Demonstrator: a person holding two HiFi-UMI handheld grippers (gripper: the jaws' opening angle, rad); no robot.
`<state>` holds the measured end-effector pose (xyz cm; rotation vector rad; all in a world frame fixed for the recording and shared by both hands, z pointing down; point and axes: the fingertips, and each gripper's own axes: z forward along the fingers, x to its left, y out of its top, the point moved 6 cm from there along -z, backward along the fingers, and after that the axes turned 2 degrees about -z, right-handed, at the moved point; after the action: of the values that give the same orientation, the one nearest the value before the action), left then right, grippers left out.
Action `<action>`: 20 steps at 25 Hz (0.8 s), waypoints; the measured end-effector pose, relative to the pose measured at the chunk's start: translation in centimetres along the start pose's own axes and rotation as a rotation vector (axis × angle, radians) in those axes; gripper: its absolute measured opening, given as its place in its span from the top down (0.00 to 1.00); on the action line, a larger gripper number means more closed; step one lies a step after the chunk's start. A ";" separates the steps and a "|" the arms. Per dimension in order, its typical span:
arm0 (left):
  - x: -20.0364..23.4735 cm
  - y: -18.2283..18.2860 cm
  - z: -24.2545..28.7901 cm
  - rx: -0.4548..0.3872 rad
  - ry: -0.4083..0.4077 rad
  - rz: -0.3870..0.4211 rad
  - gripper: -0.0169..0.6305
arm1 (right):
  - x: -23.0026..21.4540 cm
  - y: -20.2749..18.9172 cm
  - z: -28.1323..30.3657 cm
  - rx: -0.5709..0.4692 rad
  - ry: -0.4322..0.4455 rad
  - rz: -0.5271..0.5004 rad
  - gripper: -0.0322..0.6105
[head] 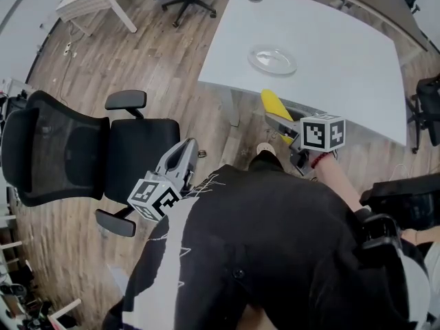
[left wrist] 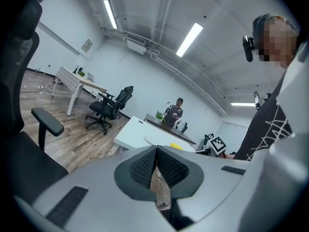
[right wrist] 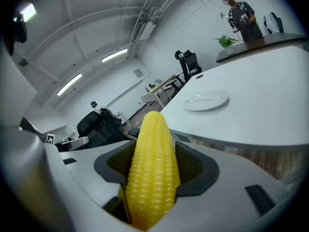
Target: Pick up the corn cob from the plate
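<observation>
Right tool (right wrist: 153, 164) is pinching the corn cob (right wrist: 152, 170): both dark, mesh-textured pads press into its sides about halfway along, and the blunt, tapered tip sticks out past them. The cob is bright yellow, its small rounded kernels set in neat rows with a slightly glossy, plastic look. Seen from my head, the right tool (head: 280, 121) is held out in front of me at the near edge of the counter (head: 344, 60), pointing towards it, with its marker cube (head: 323, 133) on top and my bare forearm coming in from the right. The corn cob (head: 273, 104) hangs over the wooden floor (head: 165, 67) just beside that edge, clear of the counter and well apart from the plate (head: 273, 60).

The plate is round, shallow and see-through like glass, lying flat on the smooth white counter (right wrist: 260, 95); from the right gripper view the plate (right wrist: 206, 101) sits beyond the cob's tip.

Left tool (left wrist: 157, 164) has its grey jaws pressed together, the mesh pads meeting along a thin line with nothing between them. I hold the left tool (head: 185, 150) low at my left side, angled up and away from me, just beside the seat of a black office chair (head: 69, 150) with a mesh back and padded armrests.
</observation>
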<state>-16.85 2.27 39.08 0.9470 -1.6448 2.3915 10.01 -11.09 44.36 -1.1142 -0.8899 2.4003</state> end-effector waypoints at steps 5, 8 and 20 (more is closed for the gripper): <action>0.0 -0.5 -2.0 -0.005 -0.006 0.020 0.95 | 1.4 -2.7 -1.2 -0.031 0.000 0.065 0.54; -0.2 -0.9 -2.9 -0.009 -0.010 0.028 0.95 | 1.9 -3.9 -2.4 -0.054 -0.024 0.088 0.54; -1.0 -2.5 -1.6 0.043 -0.077 0.038 0.95 | 3.4 -6.3 -5.0 -0.107 0.018 0.206 0.54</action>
<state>-15.76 4.93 40.22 1.0367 -1.6575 2.4543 12.01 -2.64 44.22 -1.3247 -0.9493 2.5267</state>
